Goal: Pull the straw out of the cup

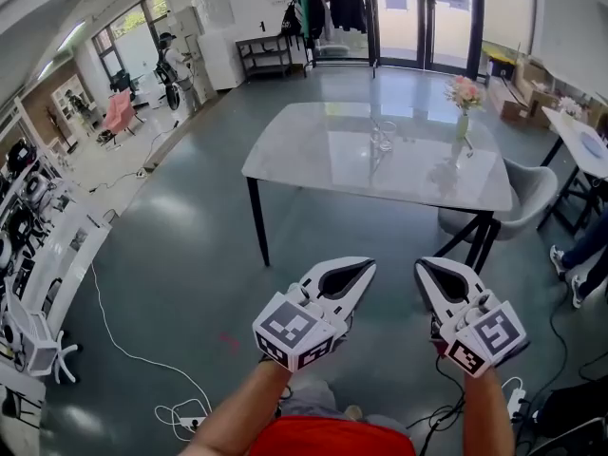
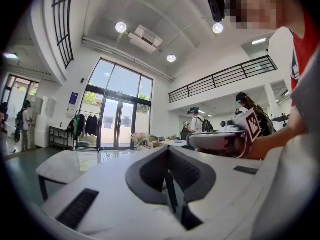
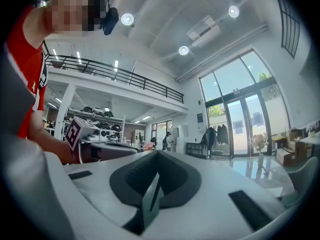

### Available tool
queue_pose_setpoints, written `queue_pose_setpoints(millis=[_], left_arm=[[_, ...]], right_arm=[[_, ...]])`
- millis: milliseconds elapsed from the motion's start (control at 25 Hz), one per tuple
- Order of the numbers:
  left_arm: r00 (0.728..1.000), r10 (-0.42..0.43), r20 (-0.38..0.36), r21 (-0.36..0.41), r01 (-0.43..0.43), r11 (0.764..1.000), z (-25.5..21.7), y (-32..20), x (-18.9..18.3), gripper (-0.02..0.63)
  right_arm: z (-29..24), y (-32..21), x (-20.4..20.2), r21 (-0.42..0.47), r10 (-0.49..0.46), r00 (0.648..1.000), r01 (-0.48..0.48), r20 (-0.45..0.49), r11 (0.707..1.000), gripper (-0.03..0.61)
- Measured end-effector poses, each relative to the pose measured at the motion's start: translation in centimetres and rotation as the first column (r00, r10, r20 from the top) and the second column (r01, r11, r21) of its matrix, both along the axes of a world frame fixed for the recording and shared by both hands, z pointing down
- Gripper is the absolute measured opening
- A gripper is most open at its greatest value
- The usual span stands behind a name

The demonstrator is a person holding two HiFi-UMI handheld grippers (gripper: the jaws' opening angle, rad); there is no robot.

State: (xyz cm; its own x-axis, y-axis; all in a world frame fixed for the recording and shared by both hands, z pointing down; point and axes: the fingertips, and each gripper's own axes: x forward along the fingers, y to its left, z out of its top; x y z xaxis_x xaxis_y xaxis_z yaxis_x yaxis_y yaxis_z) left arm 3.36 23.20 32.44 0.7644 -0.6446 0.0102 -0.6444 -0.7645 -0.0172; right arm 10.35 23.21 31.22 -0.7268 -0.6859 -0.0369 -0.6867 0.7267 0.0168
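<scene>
My left tool (image 1: 367, 266) and right tool (image 1: 423, 266), both pinched together on nothing, face the clear glass cup (image 1: 384, 137) at twelve o'clock; arriving unopened could topple it.

White left gripper (image 1: 367, 268), right gripper (image 1: 422, 268); 2 marker cubes (image 1: 293, 331); red shirt (image 1: 328, 438).

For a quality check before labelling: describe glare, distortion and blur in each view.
Head view: fisheye curves the room's edges; the glossy table mirrors the bright doors, leaving the clear cup faint. Left gripper view: black vignette, bowed lines, left gripper soft up close. Right gripper view: same vignette, ceiling lamps glare, right gripper slightly blurred.
</scene>
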Motion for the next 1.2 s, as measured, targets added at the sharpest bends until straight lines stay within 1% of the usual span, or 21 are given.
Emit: queue_pose_setpoints(millis=[160,320,440,560,680,880,1040,1200], left_arm=[[1.0,-0.005,-0.001,0.01,0.005,1.0,-0.2,-2.0,-0.2,0.021],[1.0,-0.007,-0.022,0.018,0.008,1.0,0.1,-5.5,-1.2,0.021],[0.999,-0.002,-0.041,0.021,0.003,1.0,0.3,-9.0,-1.5,0.021],[1.0,0.008,-0.029,0.029,-0.007,1.0,-0.1,-13.2,-1.9,0.021],[1.0,0.022,-0.017,0.023,-0.022,1.0,-0.6,-17.4,-3.3,0.021],[0.999,0.034,-0.027,0.001,-0.034,0.999,-0.6,-24.4,-5.9,0.021],[0.998,0.053,-0.03,-0.004,-0.053,0.999,0.1,-28.7,-7.0,0.021],[0.997,0.071,-0.031,-0.012,-0.071,0.997,0.7,-31.3,-7.1,0.021]], right_arm=[[-0.2,-2.2,-0.3,0.013,-0.003,1.0,0.003,-0.006,1.0,0.021],[0.2,-5.3,-1.2,0.022,0.003,1.0,-0.002,-0.025,1.0,0.021],[0.4,-8.6,-1.4,0.022,0.013,1.0,-0.012,-0.025,1.0,0.021],[0.1,-12.8,-1.5,0.012,0.031,0.999,-0.031,-0.017,0.999,0.021],[-0.4,-17.1,-2.5,-0.003,0.054,0.999,-0.054,-0.011,0.999,0.021],[-0.1,-23.9,-4.7,-0.025,0.087,0.996,-0.087,-0.008,0.996,0.021],[0.5,-27.9,-6.1,-0.031,0.108,0.994,-0.109,-0.017,0.994,0.021],[1.1,-30.8,-6.5,-0.046,0.116,0.992,-0.118,-0.046,0.992,0.025]])
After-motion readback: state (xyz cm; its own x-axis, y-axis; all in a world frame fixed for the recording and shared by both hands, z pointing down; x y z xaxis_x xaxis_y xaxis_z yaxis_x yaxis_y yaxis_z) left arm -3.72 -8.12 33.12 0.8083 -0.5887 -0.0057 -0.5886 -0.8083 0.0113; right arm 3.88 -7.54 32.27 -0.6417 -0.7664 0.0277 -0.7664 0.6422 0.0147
